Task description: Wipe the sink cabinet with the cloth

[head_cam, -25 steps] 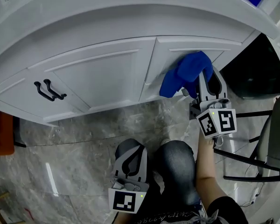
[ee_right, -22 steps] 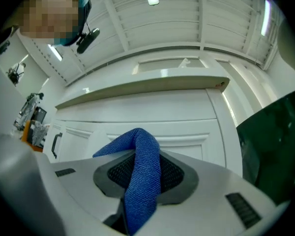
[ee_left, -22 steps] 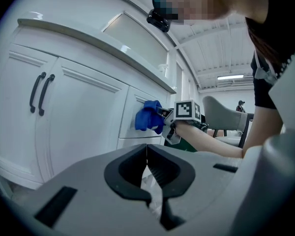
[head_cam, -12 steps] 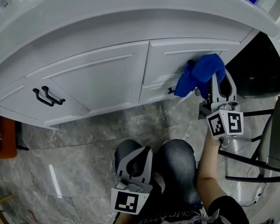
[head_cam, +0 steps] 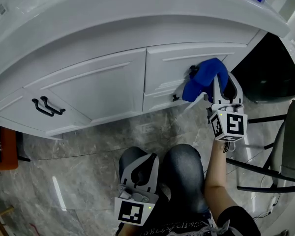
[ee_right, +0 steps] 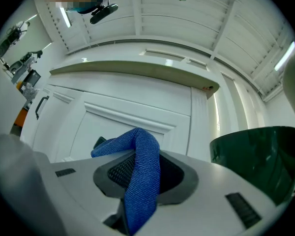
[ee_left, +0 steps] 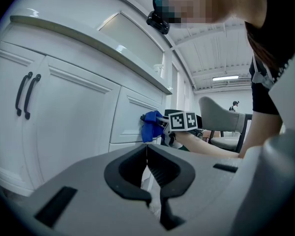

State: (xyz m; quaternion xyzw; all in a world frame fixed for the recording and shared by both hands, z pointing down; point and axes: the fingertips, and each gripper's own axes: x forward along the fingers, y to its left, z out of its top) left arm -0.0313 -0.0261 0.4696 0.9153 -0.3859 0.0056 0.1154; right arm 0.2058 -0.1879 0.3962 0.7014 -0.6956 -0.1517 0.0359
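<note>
The right gripper (head_cam: 217, 85) pinches the blue cloth (head_cam: 201, 80) on the sink cabinet (head_cam: 103, 85), right door, beside the dark handle (head_cam: 192, 71), where it might snag and slip out; the left gripper (head_cam: 139, 167), jaws pressed together on nothing, rests near the knees (head_cam: 184, 163).
</note>
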